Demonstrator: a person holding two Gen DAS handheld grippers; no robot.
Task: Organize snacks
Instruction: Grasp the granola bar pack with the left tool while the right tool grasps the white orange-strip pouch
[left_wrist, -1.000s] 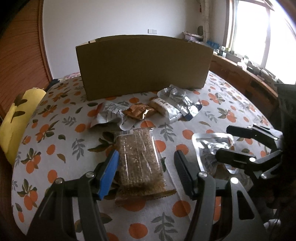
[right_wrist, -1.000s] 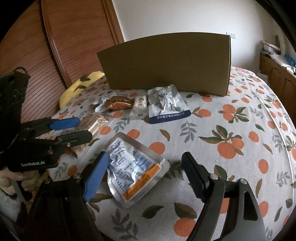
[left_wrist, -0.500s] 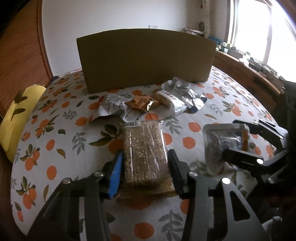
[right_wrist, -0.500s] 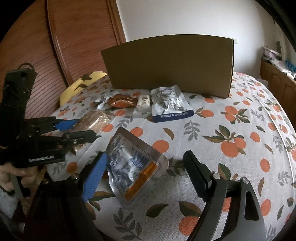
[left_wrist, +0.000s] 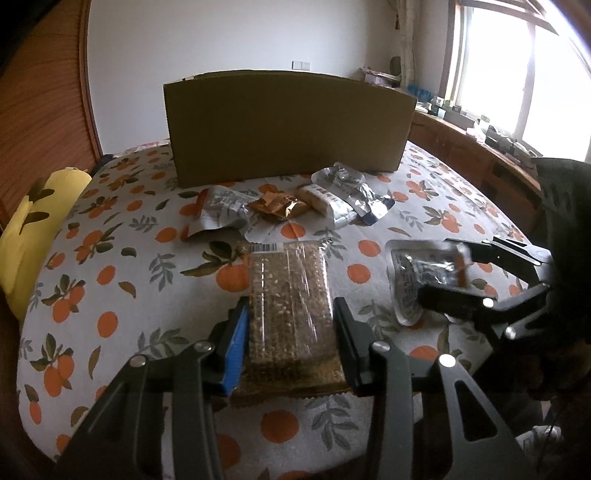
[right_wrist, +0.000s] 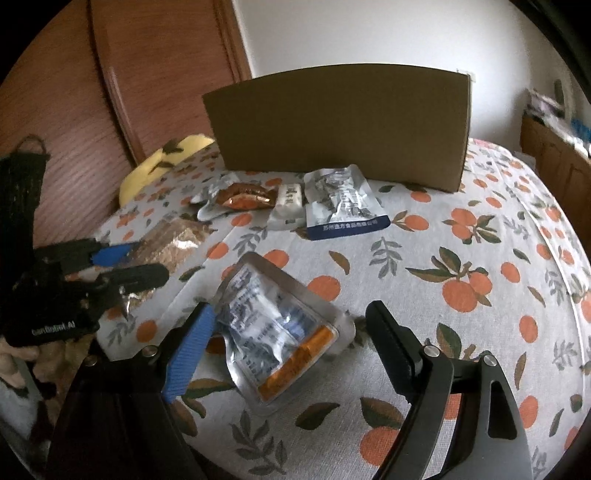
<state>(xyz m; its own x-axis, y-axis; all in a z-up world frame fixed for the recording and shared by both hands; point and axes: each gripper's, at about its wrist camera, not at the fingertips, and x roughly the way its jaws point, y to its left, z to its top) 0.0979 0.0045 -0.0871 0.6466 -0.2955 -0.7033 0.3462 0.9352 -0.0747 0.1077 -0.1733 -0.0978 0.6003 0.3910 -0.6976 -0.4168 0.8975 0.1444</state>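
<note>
left gripper (left_wrist: 288, 332): pinching seed bar pack (left_wrist: 290, 295) | right gripper (right_wrist: 288, 343): wide open, straddling foil pouch (right_wrist: 277, 332) | writing: unreadable

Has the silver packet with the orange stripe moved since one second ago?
Yes. The silver packet has tilted up off the tablecloth, its left edge against the right gripper's blue finger.

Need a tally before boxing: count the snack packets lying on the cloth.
6: sesame bar pack in left gripper; silver pouch between right gripper fingers; four by the box: silver, brown, white, blue-edged. Others may be hidden.
</note>
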